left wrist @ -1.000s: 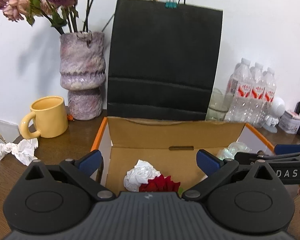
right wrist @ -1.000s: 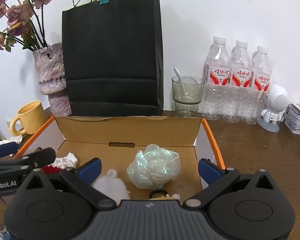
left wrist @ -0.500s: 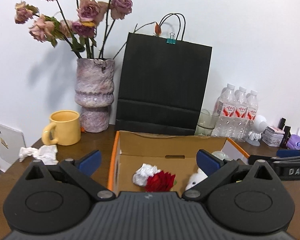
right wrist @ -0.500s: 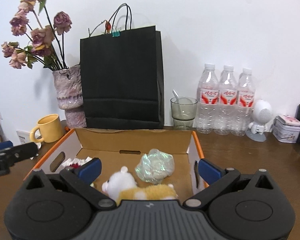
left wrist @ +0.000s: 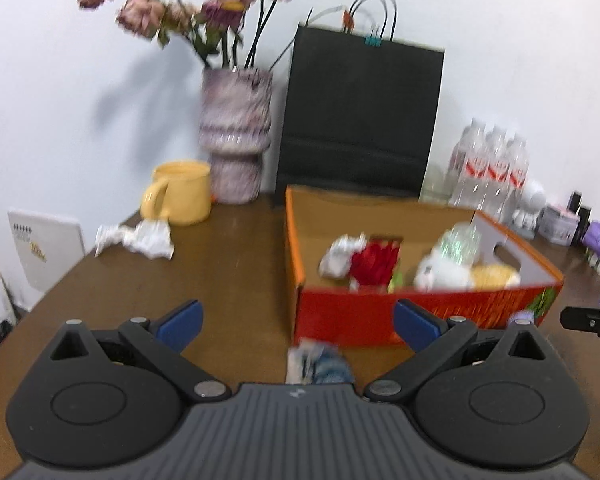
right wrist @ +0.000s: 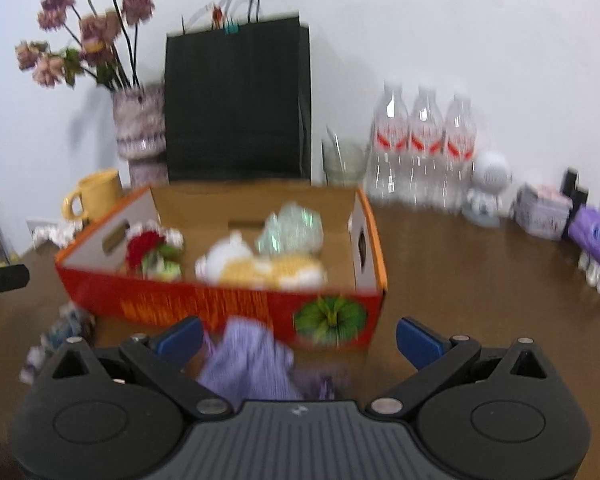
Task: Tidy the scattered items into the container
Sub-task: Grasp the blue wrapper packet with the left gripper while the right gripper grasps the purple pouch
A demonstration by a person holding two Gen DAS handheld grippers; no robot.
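Cardboard box (right wrist: 220,304) is sitting part-filled while both wide-spread, empty grippers (left wrist: 296,320) (right wrist: 298,338) are hovering before it, the right needing to descend onto purple cloth (right wrist: 248,360).

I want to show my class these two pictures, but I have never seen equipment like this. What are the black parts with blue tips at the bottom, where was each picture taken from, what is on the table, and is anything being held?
Each picture comes from a wide-angle camera mounted on a hand-held two-finger gripper; a person carries one in each hand. The black parts are the gripper itself, the blue tips its fingers.

The left view looks past the left gripper, the right view past the right gripper. Both stand open and hold nothing.

On the brown table sits an orange cardboard box holding a crumpled white paper, a red flower, a plush toy and a shiny wrapper ball.

Still outside the box: crumpled paper by the yellow mug, a purple cloth and a small bluish item, too blurred to identify.
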